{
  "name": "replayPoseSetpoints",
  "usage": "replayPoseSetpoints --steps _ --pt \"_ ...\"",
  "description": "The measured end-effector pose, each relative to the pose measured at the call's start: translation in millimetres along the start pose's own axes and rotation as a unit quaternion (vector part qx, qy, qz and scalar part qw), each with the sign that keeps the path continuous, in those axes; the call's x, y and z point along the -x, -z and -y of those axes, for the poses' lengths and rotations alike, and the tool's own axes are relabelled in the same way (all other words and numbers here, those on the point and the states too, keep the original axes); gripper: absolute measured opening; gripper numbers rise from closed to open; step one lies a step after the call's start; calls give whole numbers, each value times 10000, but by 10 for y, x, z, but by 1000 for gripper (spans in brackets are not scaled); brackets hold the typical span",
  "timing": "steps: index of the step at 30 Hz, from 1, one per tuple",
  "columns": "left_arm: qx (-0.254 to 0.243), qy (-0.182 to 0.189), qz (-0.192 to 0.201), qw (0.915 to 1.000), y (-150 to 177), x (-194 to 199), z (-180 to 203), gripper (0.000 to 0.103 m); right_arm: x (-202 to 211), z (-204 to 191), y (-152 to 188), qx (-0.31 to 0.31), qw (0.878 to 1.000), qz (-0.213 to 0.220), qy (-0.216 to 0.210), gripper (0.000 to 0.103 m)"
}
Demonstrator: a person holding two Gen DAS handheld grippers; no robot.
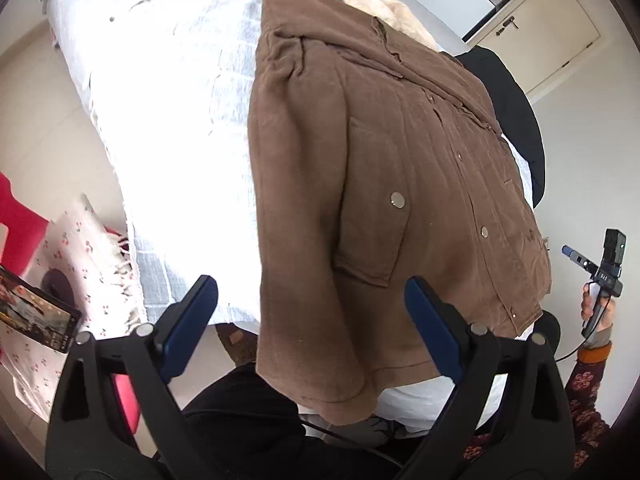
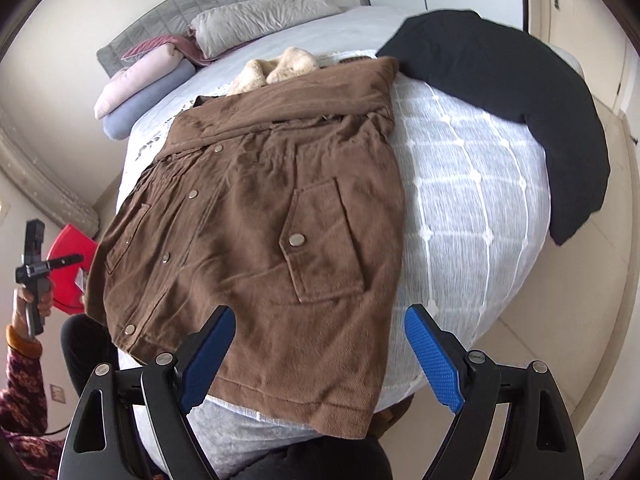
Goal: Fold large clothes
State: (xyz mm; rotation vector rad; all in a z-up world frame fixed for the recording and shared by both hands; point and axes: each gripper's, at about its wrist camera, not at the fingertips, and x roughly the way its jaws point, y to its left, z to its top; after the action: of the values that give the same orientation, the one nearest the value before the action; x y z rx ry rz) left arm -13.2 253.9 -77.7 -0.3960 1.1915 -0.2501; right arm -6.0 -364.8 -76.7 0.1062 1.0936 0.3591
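A: Where's the brown jacket (image 2: 260,216) sitting?

B: Flat on the bed (image 2: 472,208), front side up with its snaps showing, on a white checked cover. Its hem hangs over the near edge of the bed, right under both claws.

A: And the right claw (image 2: 320,354)?

B: Spread wide, nothing between its blue pads (image 2: 434,360). It points down at the hem; the jacket's near right corner lies just beyond and between the two fingers.

A: The left claw (image 1: 312,324)?

B: Also wide apart and holding nothing. The jacket's folded left edge and hem run down between its fingers, but whether the pads touch the cloth I can't tell. The flap pocket (image 1: 372,204) with a metal snap is just ahead of it.

A: Anything else on the bed?

B: A black garment (image 2: 520,108) lies far ahead and to the right of the right claw, draped over the bed's edge. A cream fleecy piece (image 2: 280,68) peeks out past the jacket's collar. Pillows (image 2: 256,20) and a rolled pink and blue blanket (image 2: 144,96) sit at the far end by the headboard.

A: Do the claws see each other?

B: Yes, each view catches the other claw off to the side, gripped by a hand (image 1: 596,304) in a patterned sleeve.
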Motion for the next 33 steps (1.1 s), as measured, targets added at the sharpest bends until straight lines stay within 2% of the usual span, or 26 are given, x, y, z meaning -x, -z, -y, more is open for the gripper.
replayPoseSetpoints --steps 2,5,7,9,15,20,22,23,26,27,28,30,33 --pt "184 278 -72 9994 49 -103 -146 88 -48 81 14 -126 9999 -12 -65 88" --pt "452 808 -232 9954 118 -261 -292 70 -166 222 40 -403 9990 -34 -171 88" --pt "601 1006 -427 9922 155 -365 -346 55 -275 346 48 -674 9974 -65 -255 88" --pt "661 1181 -594 9890 222 -451 -340 48 -398 464 72 -953 9946 -122 -402 88" --pt "439 1199 -614 9899 323 -437 -253 48 -653 543 203 -1234 9890 -431 -693 87" --pt "390 1167 -813 9891 356 -454 -241 48 -649 493 306 -1216 9877 -460 -864 85" --pt "344 1143 -864 9891 347 -452 -222 48 -624 493 357 -1259 9862 -483 -958 79" --pt "329 1130 -868 9892 360 -436 -210 46 -611 485 383 -1287 9852 -495 -1021 72" --pt "390 1129 -869 9890 381 -403 -169 38 -544 445 460 -1359 9804 -496 -1335 44" --pt "482 1134 -848 9887 393 -394 -136 32 -516 421 477 -1351 9801 -460 -1381 31" --pt "544 1172 -807 9883 403 -359 -139 26 -478 403 480 -1359 9784 -409 -1502 24" --pt "599 1267 -637 9881 375 -252 -97 19 -404 369 458 -1360 9775 -303 -1583 16" --pt "467 1427 -376 9879 281 -53 66 16 -221 260 336 -1266 9774 -27 -1691 13"
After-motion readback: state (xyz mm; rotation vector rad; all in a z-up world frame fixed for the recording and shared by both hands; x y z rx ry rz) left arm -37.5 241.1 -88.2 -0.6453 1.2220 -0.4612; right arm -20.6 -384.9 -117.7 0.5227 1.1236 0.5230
